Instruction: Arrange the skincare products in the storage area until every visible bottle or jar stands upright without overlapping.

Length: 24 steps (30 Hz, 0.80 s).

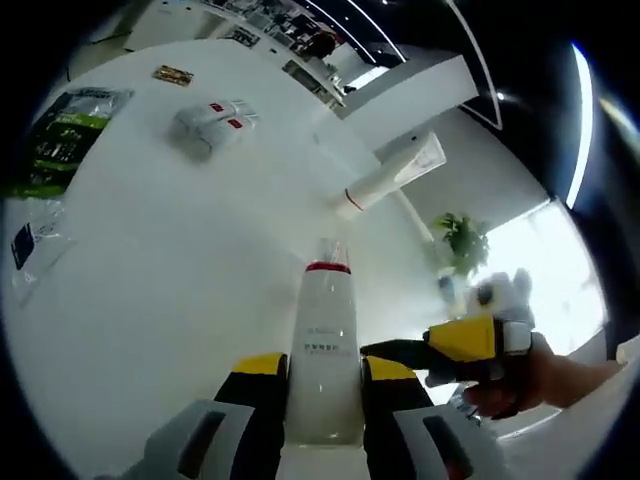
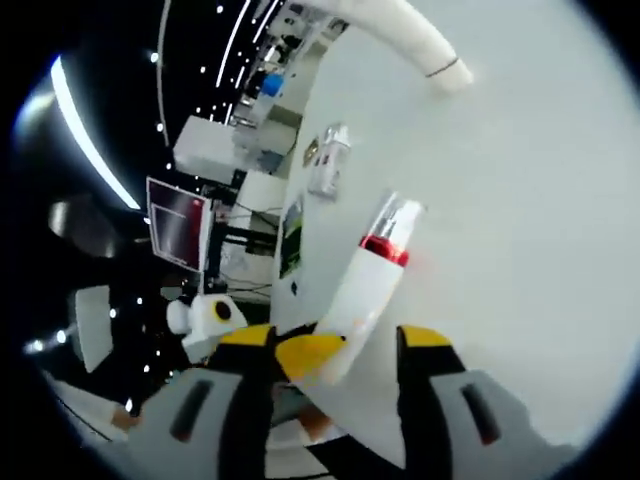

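1. Gripping a white pump bottle (image 1: pixel 325 350) with a red collar and clear cap, the left gripper (image 1: pixel 325 375) has its fingers (image 1: pixel 262 385) narrow, pressed on both sides of the body low down; bottle sits between them over the white table (image 1: pixel 180 280).
2. Right gripper (image 2: pixel 335 365) is at the same bottle (image 2: pixel 365 290); in the left gripper view it comes in from the right, its yellow tip beside the bottle's lower body. Its fingers (image 2: pixel 425 345) look fairly wide, one tip near or touching the bottle; cannot tell if it clamps.
3. White tube (image 1: pixel 392 175) lies on its side farther back on the table, well apart; a white packet with red labels (image 1: pixel 213 122) lies beyond it to the left. Green pouch (image 1: pixel 62 135) near the table edge.
4. Step, as judged: set this bottle upright. Do it well by keeping the left grip low and firm, base flat to the table, right gripper steadying near the top, loosen only once it stands alone.
5. Risk: tall narrow bottle tips easily.
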Each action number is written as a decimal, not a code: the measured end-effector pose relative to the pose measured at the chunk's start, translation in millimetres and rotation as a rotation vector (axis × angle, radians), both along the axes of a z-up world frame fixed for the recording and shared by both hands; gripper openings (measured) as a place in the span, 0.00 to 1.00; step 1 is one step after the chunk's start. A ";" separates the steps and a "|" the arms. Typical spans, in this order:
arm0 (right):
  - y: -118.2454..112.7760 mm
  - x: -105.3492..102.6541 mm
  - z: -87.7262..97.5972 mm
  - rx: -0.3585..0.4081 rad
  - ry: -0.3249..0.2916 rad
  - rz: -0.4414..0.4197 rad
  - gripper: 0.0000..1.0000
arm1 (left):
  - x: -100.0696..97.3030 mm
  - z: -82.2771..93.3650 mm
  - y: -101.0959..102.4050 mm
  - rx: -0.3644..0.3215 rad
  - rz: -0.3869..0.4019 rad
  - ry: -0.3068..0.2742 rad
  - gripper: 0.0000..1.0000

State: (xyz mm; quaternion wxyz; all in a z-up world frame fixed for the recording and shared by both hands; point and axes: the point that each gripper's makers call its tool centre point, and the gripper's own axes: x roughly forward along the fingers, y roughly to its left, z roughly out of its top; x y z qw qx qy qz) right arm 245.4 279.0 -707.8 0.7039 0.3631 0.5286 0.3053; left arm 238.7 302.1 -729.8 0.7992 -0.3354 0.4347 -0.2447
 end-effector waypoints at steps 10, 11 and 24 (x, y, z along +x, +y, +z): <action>9.9 -1.0 -22.6 -0.110 0.034 0.012 0.49 | -31.1 -7.8 -7.6 0.042 -0.104 -0.001 0.28; 11.2 -3.9 -25.6 -0.119 0.035 0.018 0.49 | -35.9 -8.1 -8.3 0.042 -0.117 0.001 0.28; 11.3 -20.6 -41.0 -0.158 0.106 0.005 0.34 | -58.0 -8.8 -2.2 0.043 -0.198 -0.036 0.28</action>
